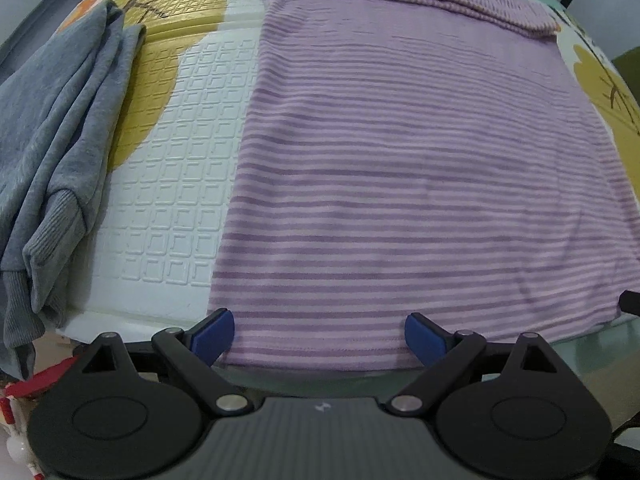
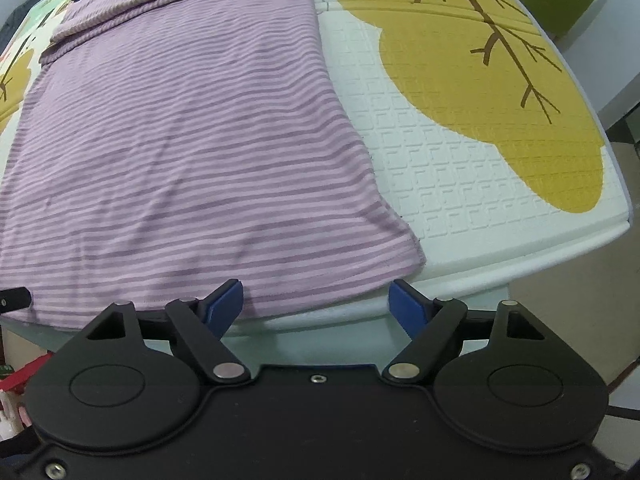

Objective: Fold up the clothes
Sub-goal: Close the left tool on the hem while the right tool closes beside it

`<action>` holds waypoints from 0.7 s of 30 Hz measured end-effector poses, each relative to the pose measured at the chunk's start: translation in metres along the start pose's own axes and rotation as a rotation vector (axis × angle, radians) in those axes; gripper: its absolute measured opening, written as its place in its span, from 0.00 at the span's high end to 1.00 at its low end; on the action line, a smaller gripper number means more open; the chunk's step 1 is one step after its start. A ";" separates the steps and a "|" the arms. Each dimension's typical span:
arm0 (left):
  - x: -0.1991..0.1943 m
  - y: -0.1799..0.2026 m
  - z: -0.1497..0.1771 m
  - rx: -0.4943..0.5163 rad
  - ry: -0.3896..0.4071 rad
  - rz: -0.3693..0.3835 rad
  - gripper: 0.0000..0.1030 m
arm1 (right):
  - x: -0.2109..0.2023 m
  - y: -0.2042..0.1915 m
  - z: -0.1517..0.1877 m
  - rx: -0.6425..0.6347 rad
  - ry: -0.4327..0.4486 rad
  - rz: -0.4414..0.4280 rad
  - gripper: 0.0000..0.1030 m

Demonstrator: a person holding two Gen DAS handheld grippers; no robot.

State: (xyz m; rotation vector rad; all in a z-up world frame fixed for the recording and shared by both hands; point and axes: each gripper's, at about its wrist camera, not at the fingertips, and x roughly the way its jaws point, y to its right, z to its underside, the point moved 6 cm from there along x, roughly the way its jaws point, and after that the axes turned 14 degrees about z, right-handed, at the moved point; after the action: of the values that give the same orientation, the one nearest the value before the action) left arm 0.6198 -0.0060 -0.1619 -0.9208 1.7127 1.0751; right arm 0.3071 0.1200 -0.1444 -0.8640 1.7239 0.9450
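No readable writing or brand shows on anything here; the only mark is a small pale emblem on the body of your left hand-held gripper (image 1: 320,338), too small to make out.

Your striped purple shirt (image 1: 400,168) lies flat on the embossed foam mat (image 1: 180,184), a white surface printed with mustard-yellow tree shapes. Its long axis runs away from you, from the hem at the near edge of the mat to the far end, where a strip of the same fabric is folded back across it. The stripes run crosswise, side to side.

Your left hand-held gripper stands spread wide just over the hem near the shirt's left corner, its blue pads on either side of the fabric edge, not pinching it. Your right hand-held gripper (image 2: 316,304) is also spread over the hem at the right corner: one pad over the cloth, the other beyond the shirt's side edge, over bare mat.

A crumpled grey sweatshirt (image 1: 60,152) lies well left of the shirt, one cuffed sleeve hanging over the mat's edge.
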 end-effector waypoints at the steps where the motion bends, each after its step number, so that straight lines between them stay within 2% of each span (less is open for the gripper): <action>1: 0.001 0.000 0.000 0.002 -0.001 -0.002 0.06 | 0.001 0.000 0.000 0.001 -0.004 -0.004 0.24; 4: 0.002 0.000 0.000 -0.002 0.004 -0.001 0.06 | 0.005 -0.001 0.001 0.004 -0.015 -0.018 0.25; 8: -0.001 -0.002 0.000 -0.024 0.019 0.015 0.08 | 0.009 -0.003 0.003 0.012 -0.029 -0.029 0.35; 14: -0.003 -0.003 -0.001 -0.036 0.023 0.002 0.16 | 0.009 -0.005 0.002 0.014 -0.042 -0.045 0.44; 17: -0.004 -0.003 0.002 -0.032 0.019 -0.007 0.21 | 0.008 -0.005 0.002 0.019 -0.055 -0.057 0.50; 18: -0.005 -0.003 0.003 -0.030 0.019 -0.007 0.26 | 0.007 -0.007 0.003 0.021 -0.062 -0.067 0.53; 19: -0.006 -0.002 0.004 -0.027 0.021 -0.002 0.34 | 0.007 -0.008 0.003 0.023 -0.069 -0.078 0.61; 21: -0.006 -0.002 0.004 -0.026 0.024 0.005 0.42 | 0.006 -0.011 0.004 0.025 -0.082 -0.097 0.70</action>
State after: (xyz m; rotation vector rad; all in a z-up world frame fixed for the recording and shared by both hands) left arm 0.6250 -0.0026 -0.1575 -0.9496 1.7258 1.0961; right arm 0.3161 0.1176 -0.1528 -0.8724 1.6063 0.8810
